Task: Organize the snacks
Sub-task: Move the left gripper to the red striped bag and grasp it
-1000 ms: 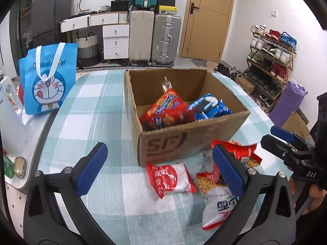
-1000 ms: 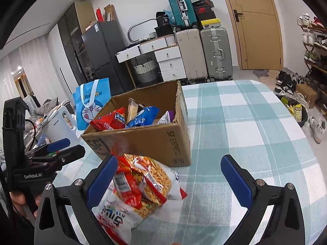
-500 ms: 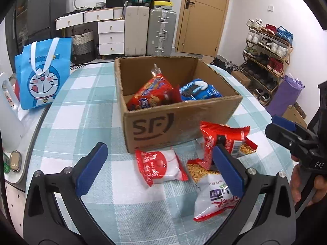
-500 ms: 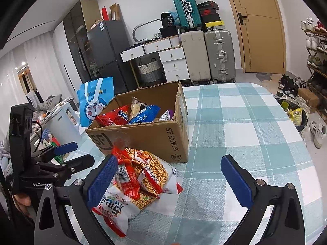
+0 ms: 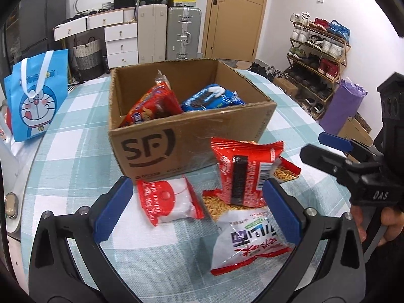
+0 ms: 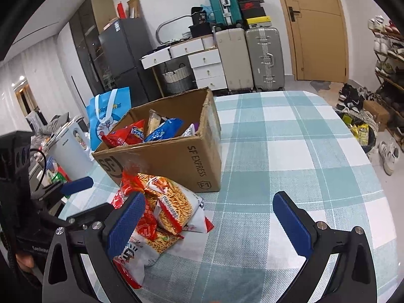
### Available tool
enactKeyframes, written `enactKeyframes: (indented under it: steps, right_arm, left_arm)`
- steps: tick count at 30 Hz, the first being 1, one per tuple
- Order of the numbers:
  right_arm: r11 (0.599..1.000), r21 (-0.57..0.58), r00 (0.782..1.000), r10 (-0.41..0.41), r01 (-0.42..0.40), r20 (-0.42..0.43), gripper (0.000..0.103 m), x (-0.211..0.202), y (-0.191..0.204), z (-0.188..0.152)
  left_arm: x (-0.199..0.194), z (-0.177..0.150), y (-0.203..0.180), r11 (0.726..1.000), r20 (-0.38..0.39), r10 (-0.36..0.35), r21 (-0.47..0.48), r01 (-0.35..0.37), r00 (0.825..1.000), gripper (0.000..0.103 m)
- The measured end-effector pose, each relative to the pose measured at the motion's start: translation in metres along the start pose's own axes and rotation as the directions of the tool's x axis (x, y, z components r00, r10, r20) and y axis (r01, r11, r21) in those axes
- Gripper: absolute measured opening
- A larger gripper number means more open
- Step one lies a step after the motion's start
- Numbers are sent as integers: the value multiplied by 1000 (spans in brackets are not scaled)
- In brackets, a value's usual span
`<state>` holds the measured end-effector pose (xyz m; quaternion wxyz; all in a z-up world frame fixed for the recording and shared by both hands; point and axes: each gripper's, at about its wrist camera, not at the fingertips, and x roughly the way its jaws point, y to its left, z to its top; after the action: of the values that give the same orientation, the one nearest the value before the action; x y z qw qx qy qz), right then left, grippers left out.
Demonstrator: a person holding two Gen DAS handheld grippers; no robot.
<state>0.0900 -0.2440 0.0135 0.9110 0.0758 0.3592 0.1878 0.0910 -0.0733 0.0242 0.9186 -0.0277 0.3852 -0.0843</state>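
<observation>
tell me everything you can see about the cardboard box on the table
The cardboard box is brown corrugated card, open-topped, with a black SF logo on its front and SF EXPRESS on one side. It sits upright on the checked tablecloth, holding a red snack bag and a blue snack bag. Loose snack packets lie against its front.

White walls, wooden door (image 5: pixel 233 16), suitcases (image 6: pixel 265 58), shoe rack (image 5: pixel 318 50)

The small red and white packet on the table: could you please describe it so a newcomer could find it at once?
Start at the cardboard box on the checked tablecloth. Just in front of its printed side lies the small red and white packet, alone and flat. Unlike the noodle-snack bags piled beside it, it shows a red circle.
</observation>
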Motion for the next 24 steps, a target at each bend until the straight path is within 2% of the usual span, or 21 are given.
enactKeyframes:
  steps: [6,19,24]
  right_arm:
    - [998,60,999,-32,33,-14,102,4,-13,1]
    - [998,54,999,-31,32,-13,102,5,-12,0]
    - [998,60,999,-35,36,-14,102,6,-14,-1]
  left_arm:
    - [12,0,-9,1000,-19,-21,16,22,1000,102]
    - [33,8,-22,997,-20,-62,34,63,998,102]
    - [44,10,-25,996,-43,-85,30,86,996,98]
